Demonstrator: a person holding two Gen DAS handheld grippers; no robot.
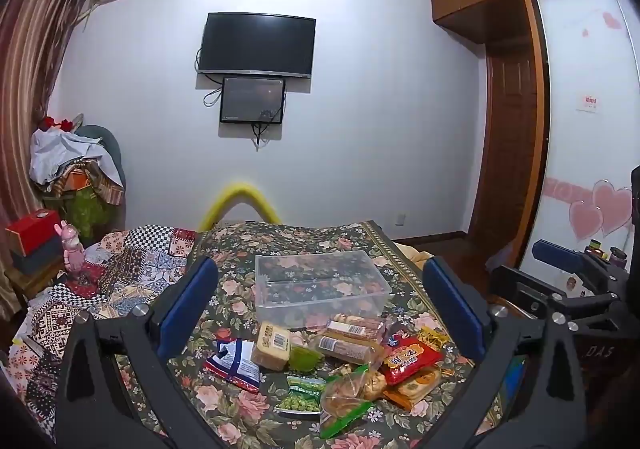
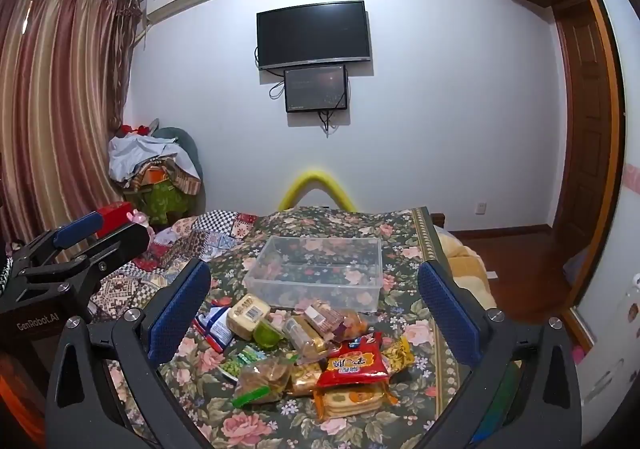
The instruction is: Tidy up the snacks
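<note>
Left wrist view. The left hand-held gripper (image 1: 320, 305) has its blue pads spread wide, nothing between them touching either pad. Ahead of it, on the floral bedspread (image 1: 240, 273), stands a clear plastic bin (image 1: 320, 281), open-topped and holding nothing. Nearer the gripper than the bin lies the pile of snacks (image 1: 340, 361): a blue-and-white packet (image 1: 234, 363) toward the left pad, a yellow barcode-labelled block (image 1: 272, 345), a red packet (image 1: 410, 357) toward the right pad, and a green pea packet (image 1: 304, 395) closest. Only this view shows the right hand-held gripper (image 1: 560, 261) from outside, at the right edge, and the pink heart decals (image 1: 600, 209) on the wardrobe door.

Right wrist view. The right hand-held gripper (image 2: 316, 305) likewise stands fully spread and empty. The same bin (image 2: 320, 273) lies ahead, the snacks (image 2: 316, 357) between it and the pads, the red packet (image 2: 354, 363) now near centre. Only here appear the left hand-held gripper (image 2: 76, 233) at the left edge and the full striped curtain (image 2: 56, 109).
</note>
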